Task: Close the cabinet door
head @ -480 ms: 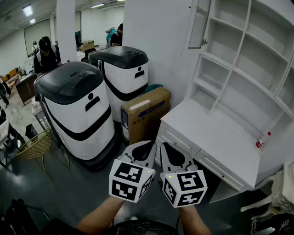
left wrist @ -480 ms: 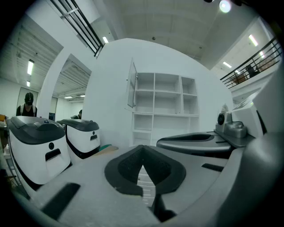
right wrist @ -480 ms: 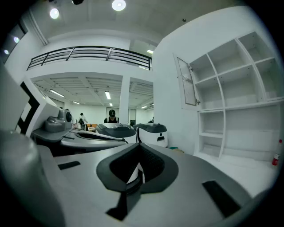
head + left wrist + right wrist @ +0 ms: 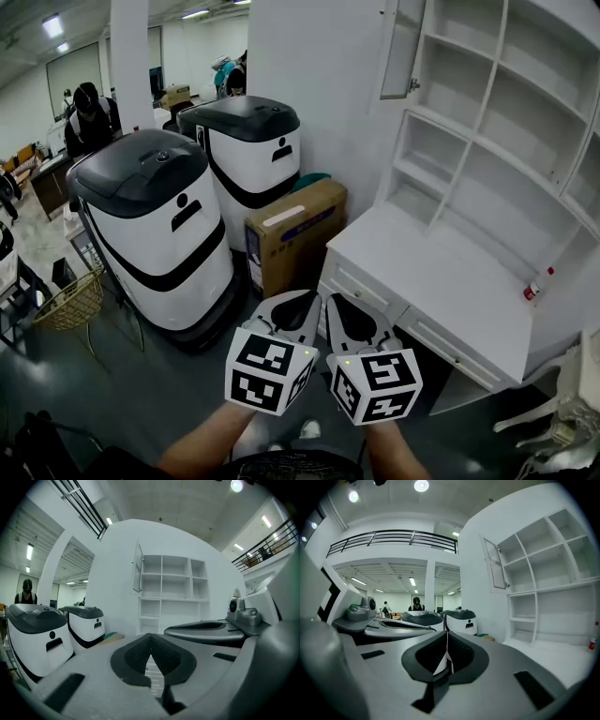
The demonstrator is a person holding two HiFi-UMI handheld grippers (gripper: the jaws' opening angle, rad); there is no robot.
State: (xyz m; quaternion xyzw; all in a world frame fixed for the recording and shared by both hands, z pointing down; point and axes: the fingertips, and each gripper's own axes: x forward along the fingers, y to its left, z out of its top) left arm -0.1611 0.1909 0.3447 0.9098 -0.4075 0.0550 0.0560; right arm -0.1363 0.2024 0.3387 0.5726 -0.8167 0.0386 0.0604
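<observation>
The white shelf unit (image 4: 487, 122) is standing on a white desk (image 4: 422, 272) at the right, with its compartments facing the room. A small red-capped bottle (image 4: 532, 289) is sitting on the desktop near the right end. Left of the desk, a cardboard box (image 4: 295, 230) is standing shut on the floor. A wire basket (image 4: 70, 302) is sitting at the far left, beside two white, dark-lidded machines (image 4: 159, 234).

The cabinet door (image 4: 404, 47), white-framed with a pane and a small knob, is hanging at the unit's upper left corner, swung open away from the shelves.

Nearest the camera, the left gripper (image 4: 302, 298) and right gripper (image 4: 339, 302) are pointing side by side toward the desk, well apart from the door. Both are clenched on nothing, their jaws meeting at the tips.

Compared with half a second before, both grippers are sitting in almost the same place, and the whole scene is shifting only slightly.
</observation>
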